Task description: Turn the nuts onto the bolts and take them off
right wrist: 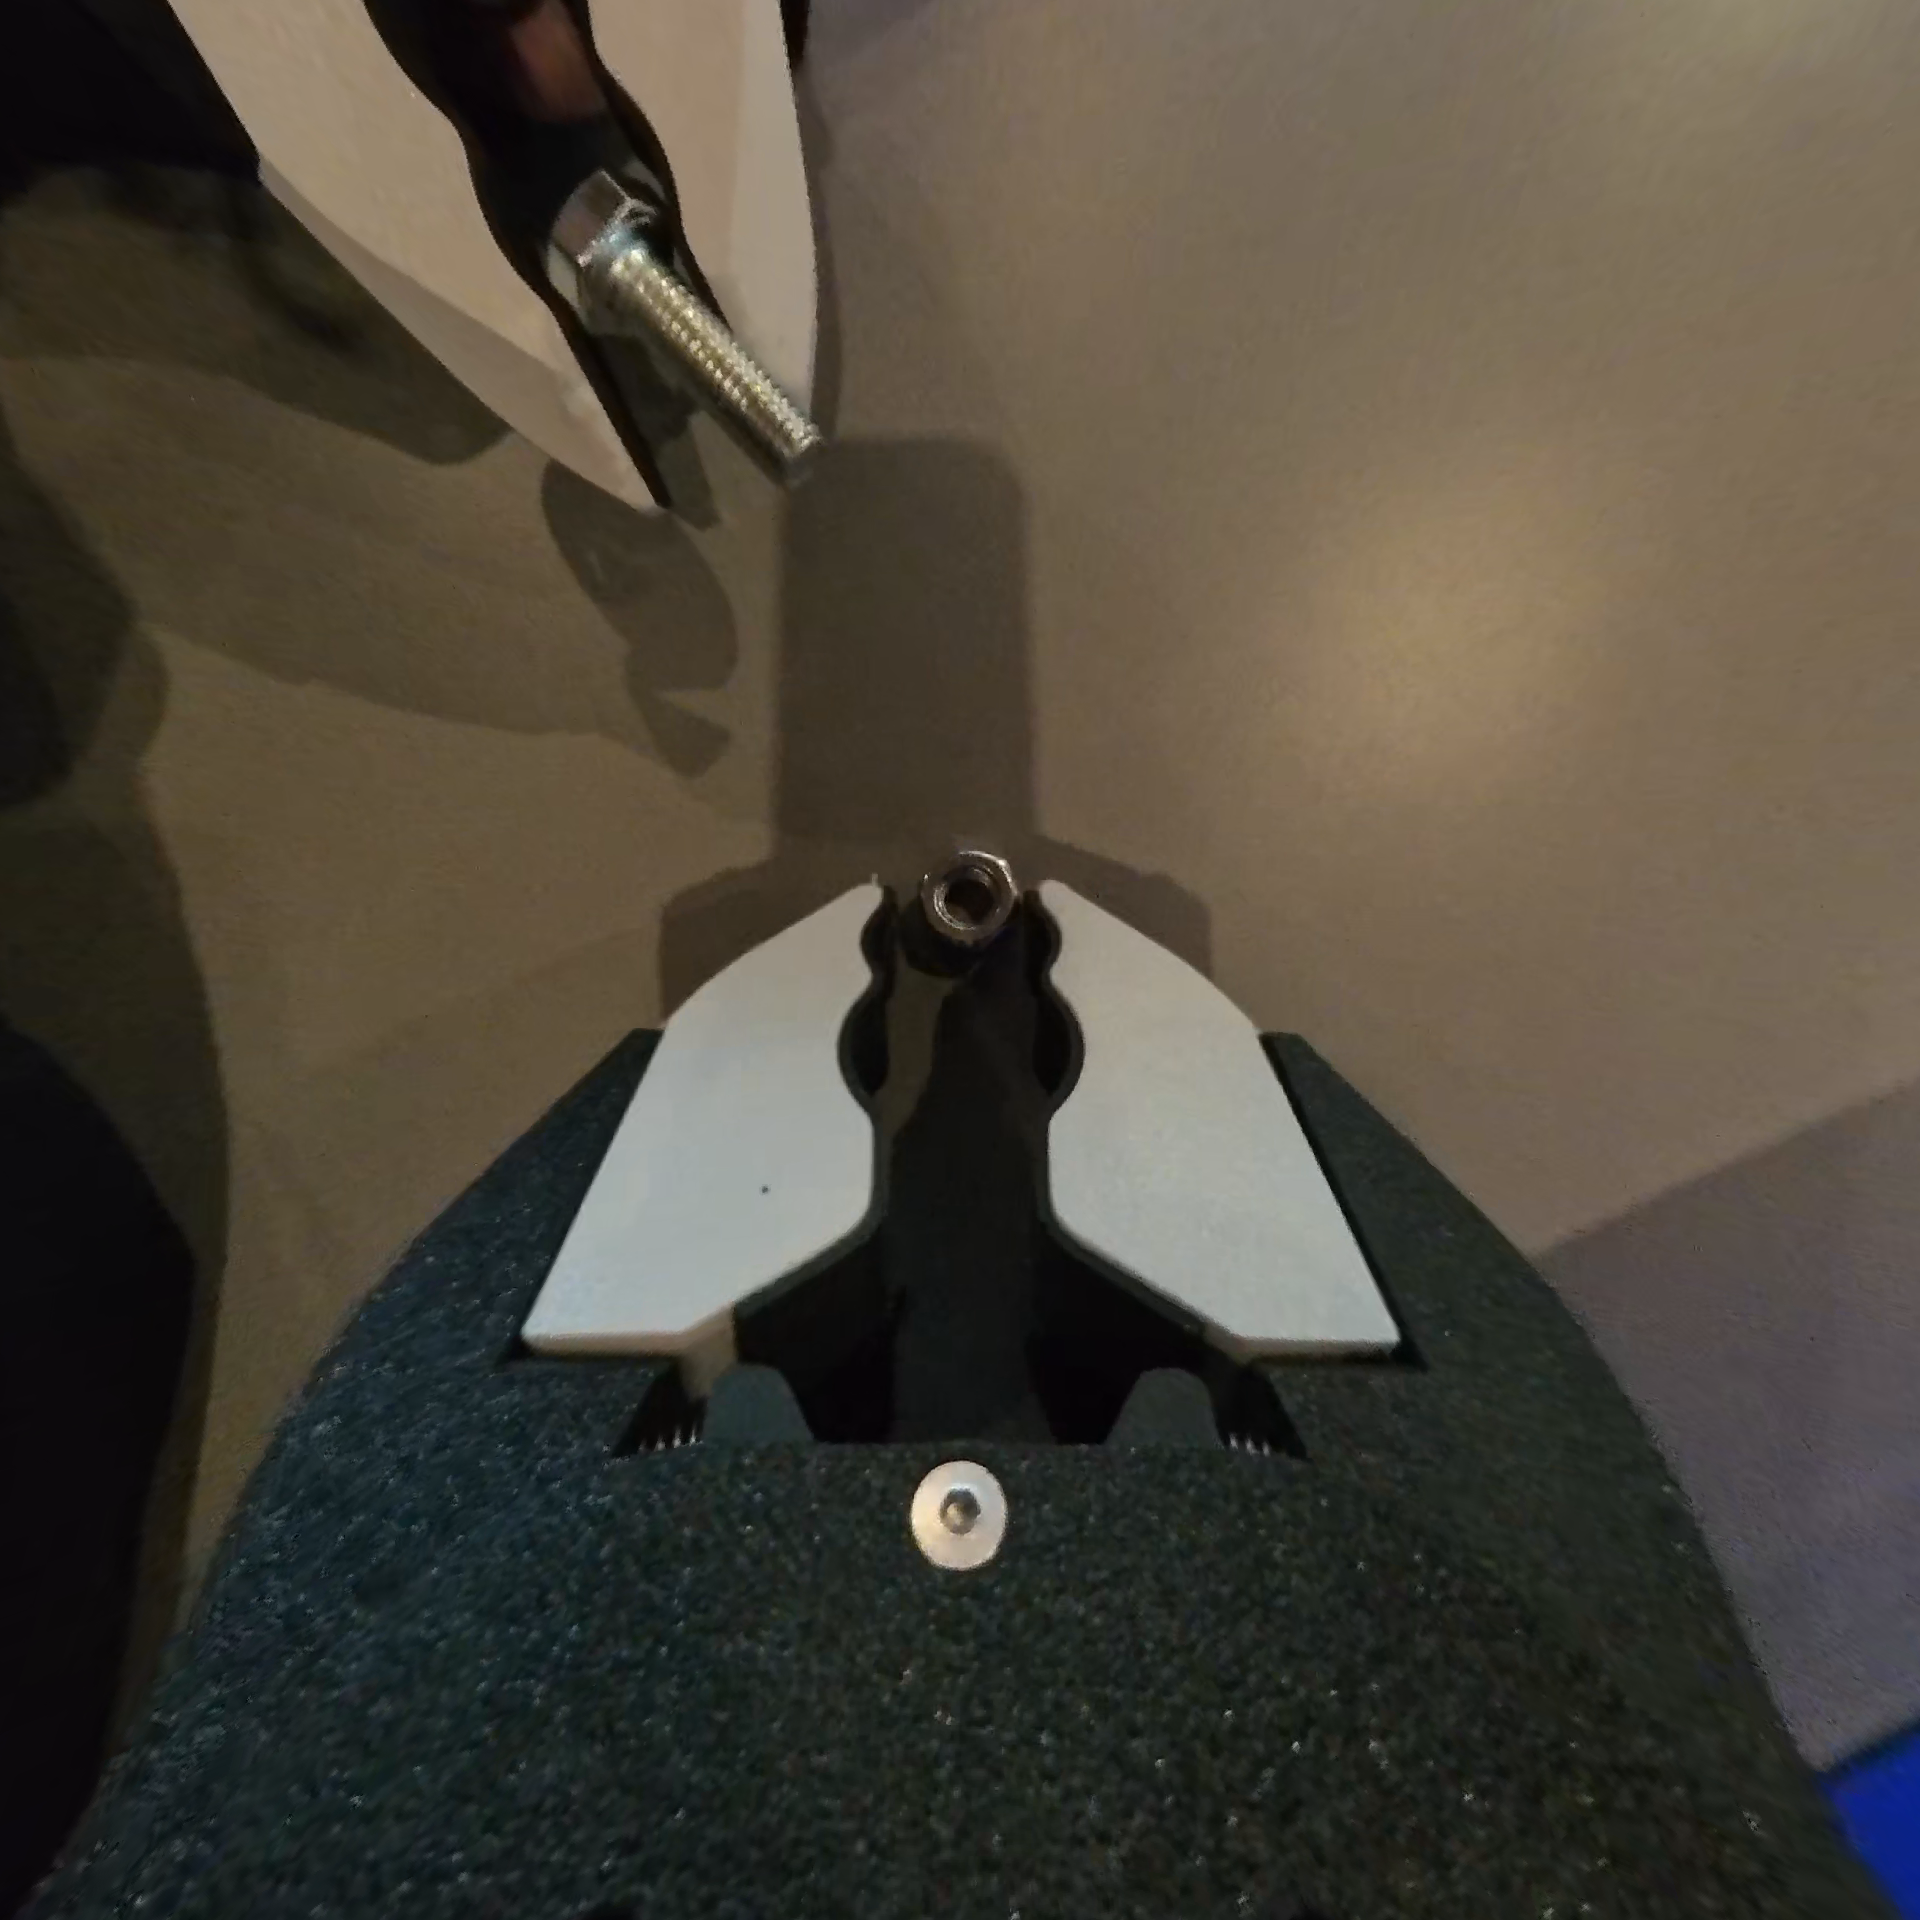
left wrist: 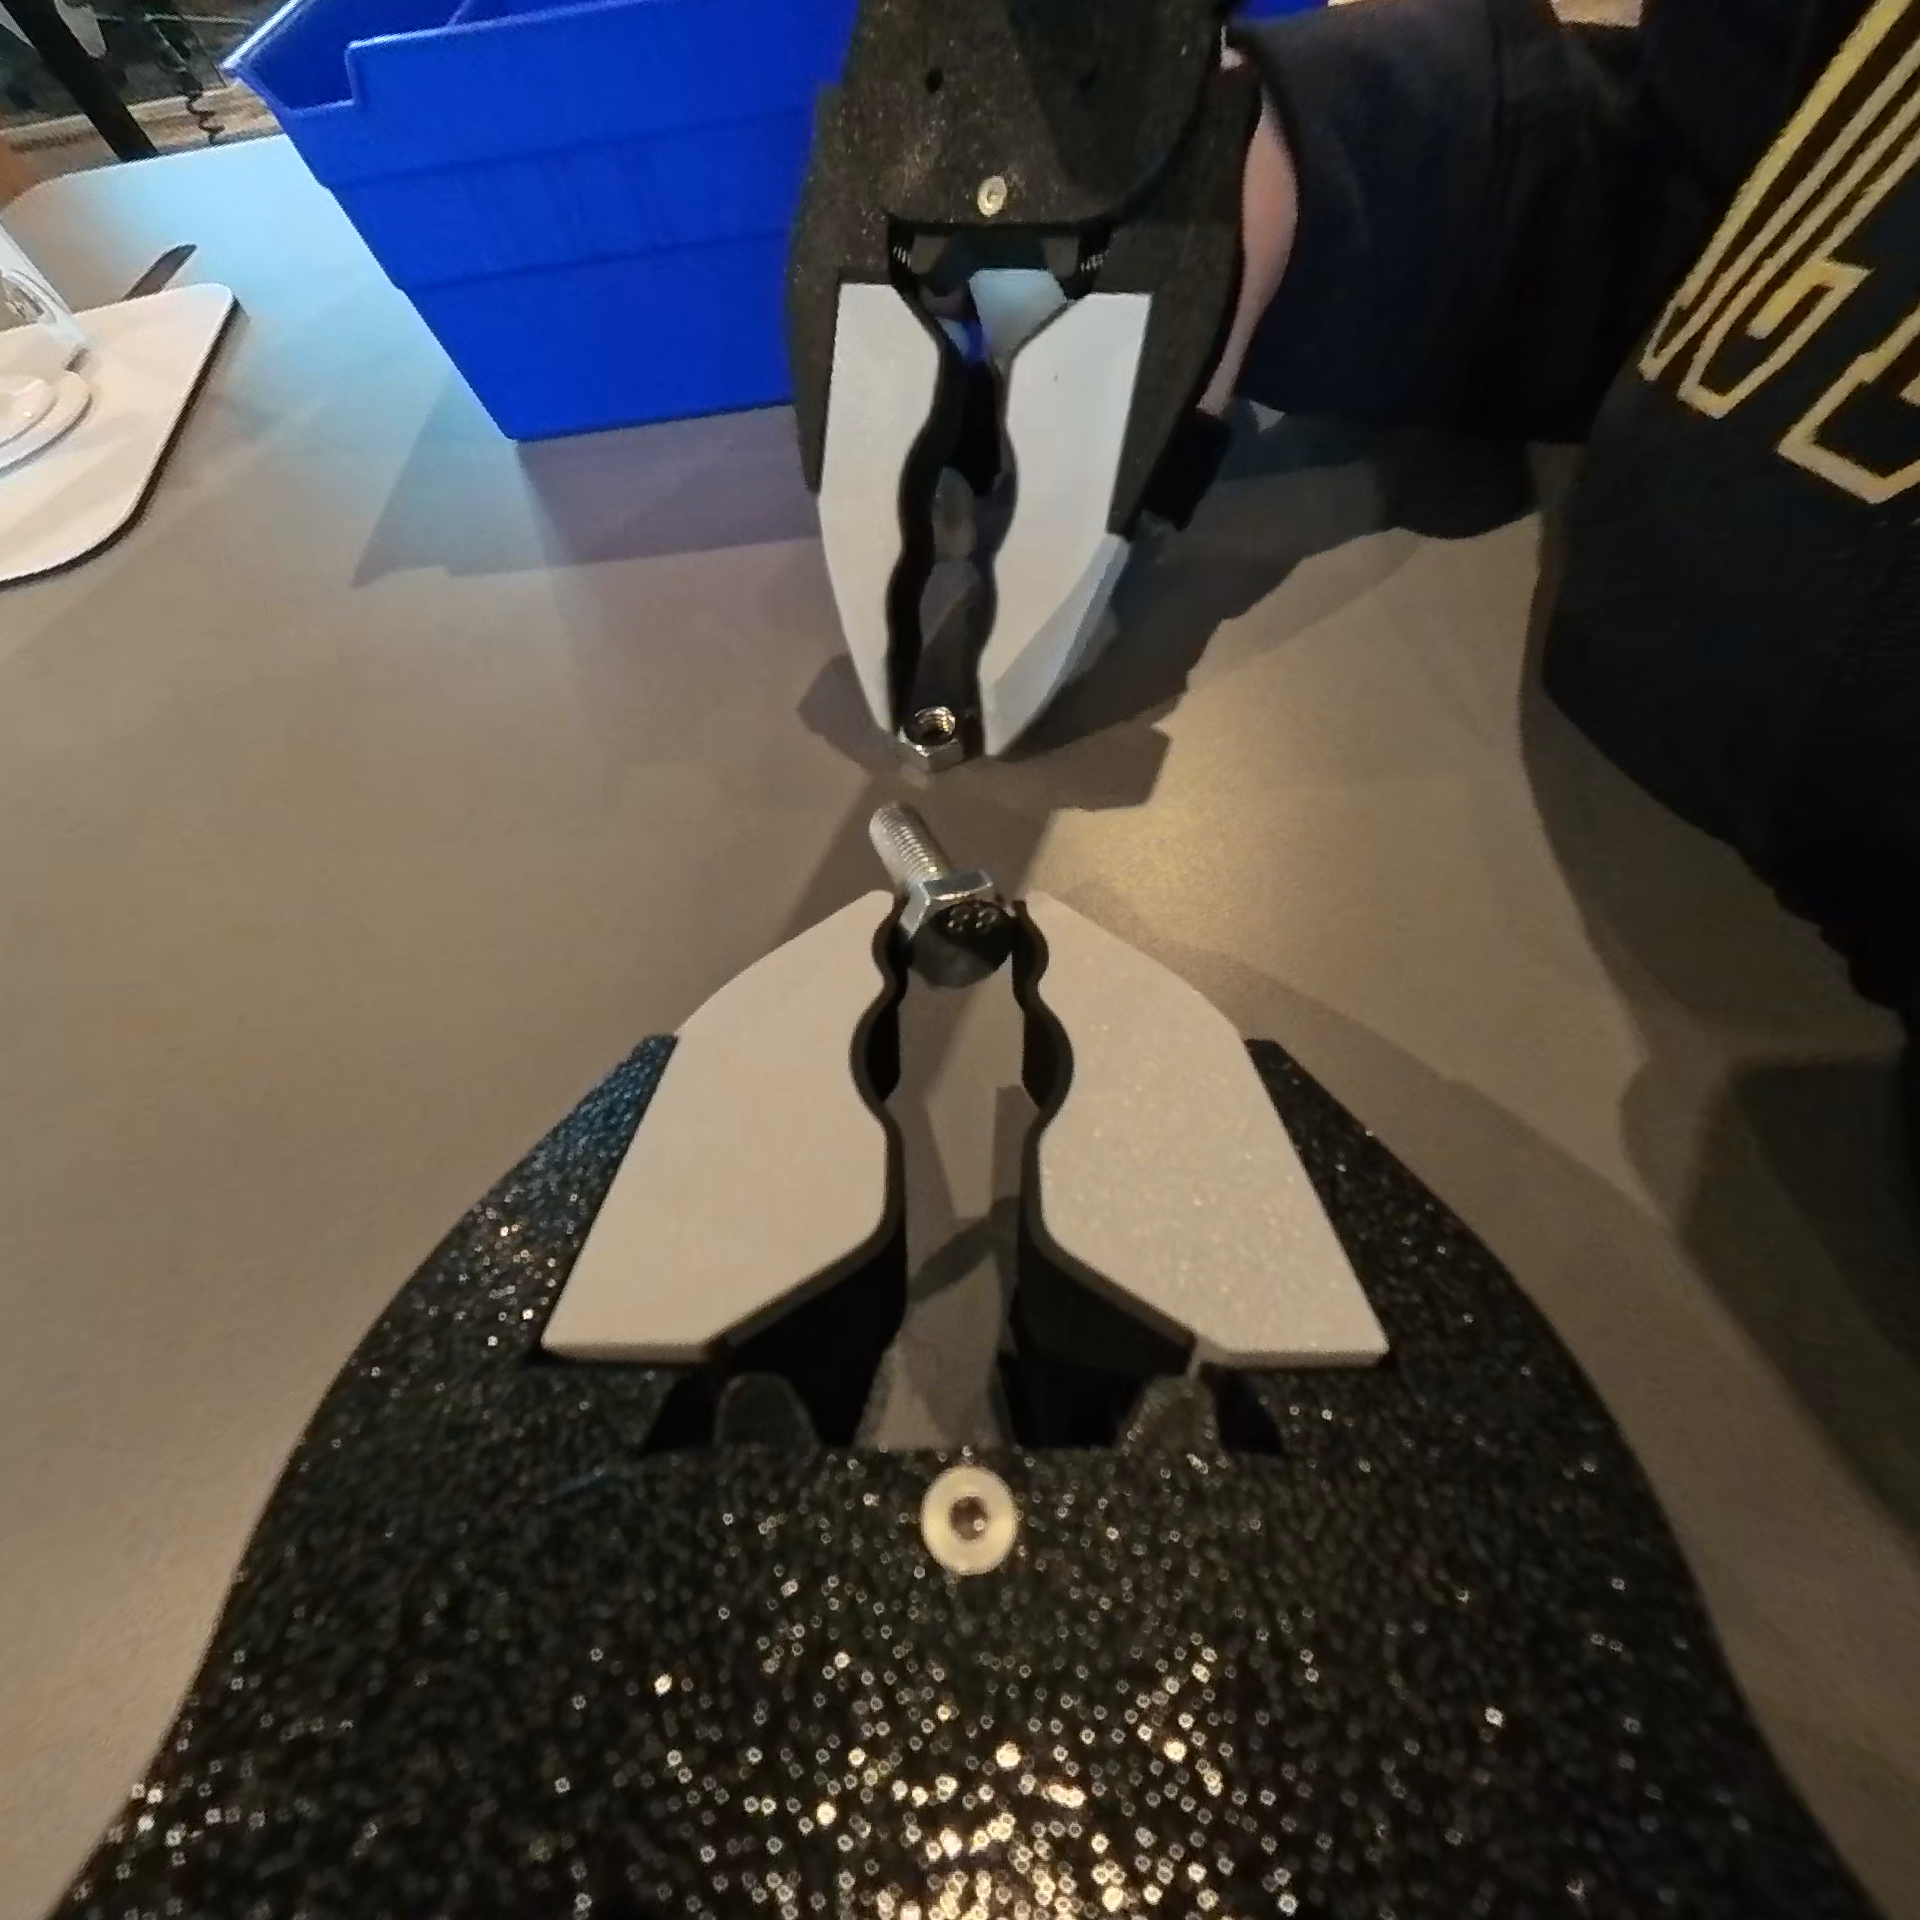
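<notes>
your left tongs [left wrist: 951,940] are clamped on the bolt [left wrist: 928,896] by its hex head, thread pointing to 12 o'clock. your right tongs [left wrist: 938,740] face them from 12 o'clock, pinching the nut [left wrist: 930,724] at the tips, just short of the thread end, not touching. a blue bin [left wrist: 582,218] sits on the tabletop [left wrist: 416,779] at 11 o'clock.

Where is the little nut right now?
The nut is pinched at the tips of the right gripper, just short of the bolt held by the left gripper.
</notes>
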A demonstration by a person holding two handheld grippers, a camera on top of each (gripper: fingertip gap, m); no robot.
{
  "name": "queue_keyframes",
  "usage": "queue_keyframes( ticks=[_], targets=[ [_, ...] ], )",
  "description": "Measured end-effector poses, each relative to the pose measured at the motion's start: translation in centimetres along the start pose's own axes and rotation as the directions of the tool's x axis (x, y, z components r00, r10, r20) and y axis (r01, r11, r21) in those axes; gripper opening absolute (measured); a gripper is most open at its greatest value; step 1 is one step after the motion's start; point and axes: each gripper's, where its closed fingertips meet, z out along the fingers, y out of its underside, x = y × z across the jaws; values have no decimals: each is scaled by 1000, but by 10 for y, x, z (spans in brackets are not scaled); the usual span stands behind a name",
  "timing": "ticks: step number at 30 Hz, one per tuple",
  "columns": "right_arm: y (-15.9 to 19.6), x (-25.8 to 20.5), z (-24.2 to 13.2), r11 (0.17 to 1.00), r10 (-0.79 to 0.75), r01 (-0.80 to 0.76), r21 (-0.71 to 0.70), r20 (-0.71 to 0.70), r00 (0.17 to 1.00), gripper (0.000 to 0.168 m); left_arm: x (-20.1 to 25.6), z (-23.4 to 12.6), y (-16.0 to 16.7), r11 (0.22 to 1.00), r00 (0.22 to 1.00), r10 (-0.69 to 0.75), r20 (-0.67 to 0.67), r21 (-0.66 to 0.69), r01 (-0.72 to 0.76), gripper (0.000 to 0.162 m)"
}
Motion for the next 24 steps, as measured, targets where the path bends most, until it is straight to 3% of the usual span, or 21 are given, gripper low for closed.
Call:
queue_keyframes(
  ticks=[11, 14, 19, 24],
  targets=[
    [-10, 0, -3, 997, -71, 73, 40, -40, 997, 18, 0, 0, 0, 1000, 1000, 2, 0, -1, -2, 18],
    [-30, 3, -12, 973, -176, 196, 126, -154, 972, 17, 0, 0, 0, 1000, 1000, 1, 0, -1, -1, 18],
    [-58, 6, -29, 896, -315, 407, 177, -392, 864, 18, 0, 1, 0, 1000, 1000, 1, 0, -3, -1, 18],
    [-75, 12, -45, 890, -254, 404, 211, -506, 824, 17, 0, 1, 0, 1000, 1000, 9, 3, -9, -9, 18]
  ],
)
